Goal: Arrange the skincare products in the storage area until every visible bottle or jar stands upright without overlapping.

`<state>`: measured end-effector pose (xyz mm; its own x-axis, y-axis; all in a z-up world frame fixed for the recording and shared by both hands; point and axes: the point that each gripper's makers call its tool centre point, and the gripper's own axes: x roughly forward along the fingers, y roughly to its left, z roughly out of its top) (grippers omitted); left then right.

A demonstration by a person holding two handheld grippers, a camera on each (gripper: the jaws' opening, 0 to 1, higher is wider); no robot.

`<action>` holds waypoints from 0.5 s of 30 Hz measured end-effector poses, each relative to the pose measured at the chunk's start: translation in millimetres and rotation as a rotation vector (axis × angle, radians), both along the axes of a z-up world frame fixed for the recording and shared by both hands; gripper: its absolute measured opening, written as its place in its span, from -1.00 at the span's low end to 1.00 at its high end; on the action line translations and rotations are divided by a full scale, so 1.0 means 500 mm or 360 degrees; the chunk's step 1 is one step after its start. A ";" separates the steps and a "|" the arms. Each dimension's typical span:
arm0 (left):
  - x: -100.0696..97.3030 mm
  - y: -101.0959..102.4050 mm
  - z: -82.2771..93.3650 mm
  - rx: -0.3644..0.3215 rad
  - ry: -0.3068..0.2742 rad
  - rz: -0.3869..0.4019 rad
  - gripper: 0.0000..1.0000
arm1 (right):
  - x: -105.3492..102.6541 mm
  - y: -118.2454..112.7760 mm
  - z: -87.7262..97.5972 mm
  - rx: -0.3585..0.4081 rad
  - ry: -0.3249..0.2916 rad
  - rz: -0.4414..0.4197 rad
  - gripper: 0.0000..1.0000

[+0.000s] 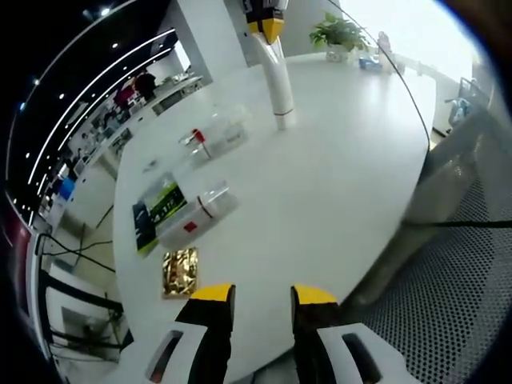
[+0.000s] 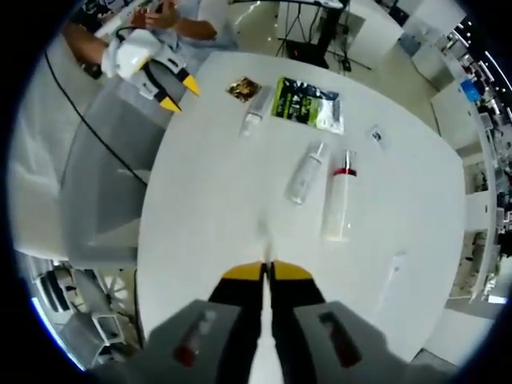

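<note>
A: Left gripper view?
B: The left gripper (image 1: 262, 298) is showing parted, empty jaws. The nearest bottle (image 1: 197, 211) is lying flat at centre-left, above and left of the jaws, long axis running lower left to upper right.

A: Right gripper view?
B: The right gripper (image 2: 266, 272) is showing jaws closed, holding nothing. Two bottles (image 2: 307, 173) (image 2: 338, 198) are lying flat above the jaws, long axes pointing toward frame top. The right gripper appears nearer.
</note>
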<state>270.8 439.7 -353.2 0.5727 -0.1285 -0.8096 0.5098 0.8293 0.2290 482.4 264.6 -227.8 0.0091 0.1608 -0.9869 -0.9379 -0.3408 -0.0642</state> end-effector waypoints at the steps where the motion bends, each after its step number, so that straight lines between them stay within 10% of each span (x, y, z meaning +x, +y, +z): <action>1: 0.000 0.000 0.000 0.0000 0.0001 0.0000 -0.42 | 0.003 0.000 0.000 0.0004 0.0001 -0.0005 -0.98; 15: 0.000 0.001 -0.007 0.0005 0.0023 0.0004 -0.43 | 0.078 -0.004 0.000 0.0058 -0.0043 -0.0104 -0.98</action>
